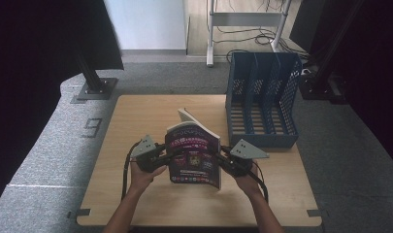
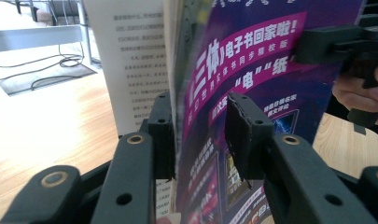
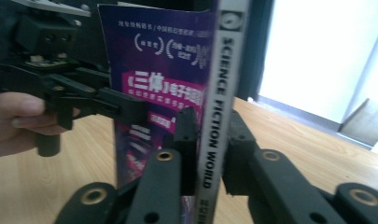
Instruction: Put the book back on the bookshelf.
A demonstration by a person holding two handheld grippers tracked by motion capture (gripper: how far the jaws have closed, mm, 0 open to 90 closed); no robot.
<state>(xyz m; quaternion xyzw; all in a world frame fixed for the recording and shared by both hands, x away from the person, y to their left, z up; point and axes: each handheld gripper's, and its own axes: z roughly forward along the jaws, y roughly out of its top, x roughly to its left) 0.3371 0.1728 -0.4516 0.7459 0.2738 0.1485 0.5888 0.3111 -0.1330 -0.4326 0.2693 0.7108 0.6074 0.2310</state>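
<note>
On the light wooden table [image 1: 136, 121], left of the blue slotted file rack [image 1: 262, 102], stands my purple-covered magazine [image 1: 194, 155]. My right gripper [image 1: 223, 154] clamps its spine; my left gripper [image 1: 161, 154] straddles its page edge, part-open, one pad clear.

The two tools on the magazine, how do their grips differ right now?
The right tool is clamped on the magazine at its spine, pads pressing both sides. The left tool straddles the page edge with a gap at the cover-side pad. Both are black, two-jawed and hold it upright above the wooden table.
</note>
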